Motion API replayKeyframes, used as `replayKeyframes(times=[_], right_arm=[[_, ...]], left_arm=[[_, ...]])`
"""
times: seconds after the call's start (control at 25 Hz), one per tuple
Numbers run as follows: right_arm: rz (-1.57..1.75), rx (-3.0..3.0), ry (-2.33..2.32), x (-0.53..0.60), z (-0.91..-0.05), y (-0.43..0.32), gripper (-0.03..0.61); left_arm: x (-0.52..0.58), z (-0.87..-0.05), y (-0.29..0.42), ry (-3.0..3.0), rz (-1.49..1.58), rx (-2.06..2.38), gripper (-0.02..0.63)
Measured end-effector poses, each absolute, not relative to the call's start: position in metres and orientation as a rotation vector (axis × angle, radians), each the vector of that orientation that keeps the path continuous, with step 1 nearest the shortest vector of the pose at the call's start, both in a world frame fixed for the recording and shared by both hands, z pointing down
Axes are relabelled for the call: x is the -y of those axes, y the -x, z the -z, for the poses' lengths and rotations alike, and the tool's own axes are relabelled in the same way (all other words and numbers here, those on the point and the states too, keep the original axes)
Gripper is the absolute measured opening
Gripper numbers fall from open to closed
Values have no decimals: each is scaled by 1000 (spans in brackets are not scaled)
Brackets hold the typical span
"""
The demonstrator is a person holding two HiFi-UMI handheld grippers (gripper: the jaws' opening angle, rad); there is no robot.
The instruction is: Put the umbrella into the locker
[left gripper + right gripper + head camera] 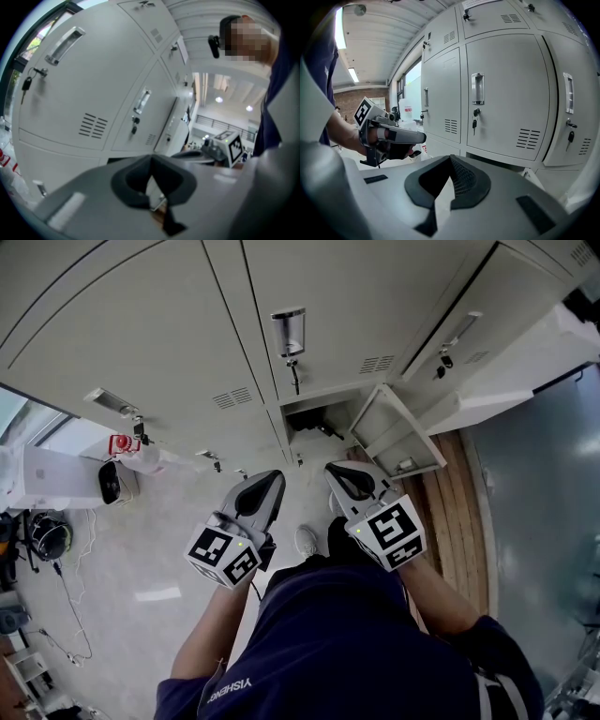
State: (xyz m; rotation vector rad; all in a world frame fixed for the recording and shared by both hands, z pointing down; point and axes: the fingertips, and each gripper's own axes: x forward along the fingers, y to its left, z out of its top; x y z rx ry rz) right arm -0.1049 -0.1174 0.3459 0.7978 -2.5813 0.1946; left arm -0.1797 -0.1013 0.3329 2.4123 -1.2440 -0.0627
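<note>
A bottom locker point(314, 418) in the grey locker wall stands open, its door point(398, 432) swung out to the right. Inside lies a dark, slim object point(325, 428) that looks like the umbrella. My left gripper point(272, 480) and right gripper point(339, 472) hover side by side in front of the opening, a short way back from it. Both are shut with nothing between their fingers. In the left gripper view the left gripper point(151, 160) has its jaws meeting, with the right gripper point(226, 147) beside it. In the right gripper view the right gripper point(451, 160) is closed too, and the left gripper point(390, 136) is at the left.
Closed locker doors point(506, 93) with handles and hanging keys fill the wall. A wooden bench point(459, 512) runs along the right. At the left stand a white box point(56, 479), a red item point(120, 443) and cables on the floor. The person's shoe point(307, 540) is below the grippers.
</note>
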Motion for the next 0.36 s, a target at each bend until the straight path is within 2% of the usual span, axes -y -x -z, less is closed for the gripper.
replayKeyframes(times=[0.36], right_arm=[[-201,2571,-787,119,-353,107,6]], left_arm=[[104,-339,182,-2407,48,1246,2]])
